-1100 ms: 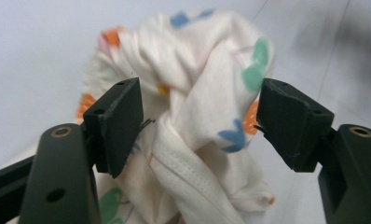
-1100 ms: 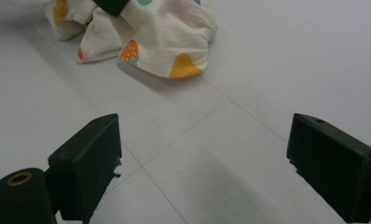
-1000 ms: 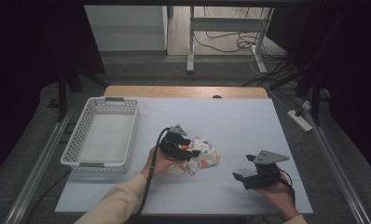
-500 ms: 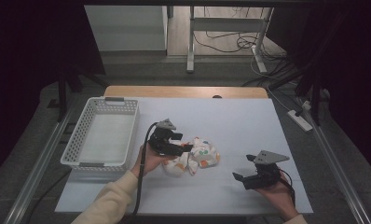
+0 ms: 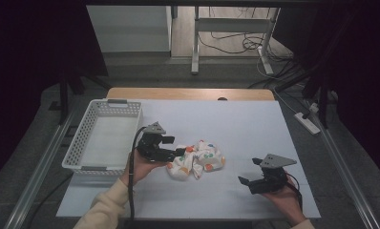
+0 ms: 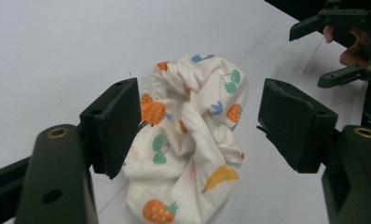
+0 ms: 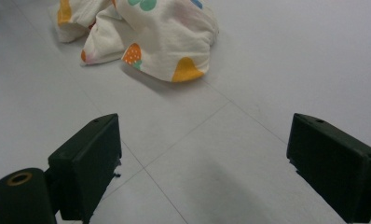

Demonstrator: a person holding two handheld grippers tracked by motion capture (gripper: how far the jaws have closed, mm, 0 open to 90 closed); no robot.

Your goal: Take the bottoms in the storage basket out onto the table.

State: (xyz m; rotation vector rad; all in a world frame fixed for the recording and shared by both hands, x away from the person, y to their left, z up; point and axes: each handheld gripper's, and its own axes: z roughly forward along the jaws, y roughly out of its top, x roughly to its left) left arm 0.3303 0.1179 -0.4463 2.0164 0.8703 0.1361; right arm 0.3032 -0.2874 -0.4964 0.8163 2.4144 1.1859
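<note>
A crumpled white cloth (image 5: 198, 160) printed with fruit lies on the white table top, a little left of centre. My left gripper (image 5: 177, 152) is at the cloth's left edge, pointing right, held in a hand. In the left gripper view its jaws (image 6: 202, 126) stand open, with the cloth (image 6: 193, 140) lying loose on the table beyond and between them, not pinched. My right gripper (image 5: 247, 180) rests near the front right of the table, open, with nothing between its fingers (image 7: 88, 158). In the right gripper view the cloth (image 7: 151, 32) lies ahead, well clear of it.
A white slatted basket (image 5: 83, 138) stands at the table's left side, just behind the left hand. The table's wooden back edge (image 5: 188, 93) runs behind the white top. A power strip (image 5: 308, 123) lies on the floor to the right.
My left gripper has drawn back to the left from on top of the cloth and risen a little. The cloth stays on the table. The right gripper has kept still.
</note>
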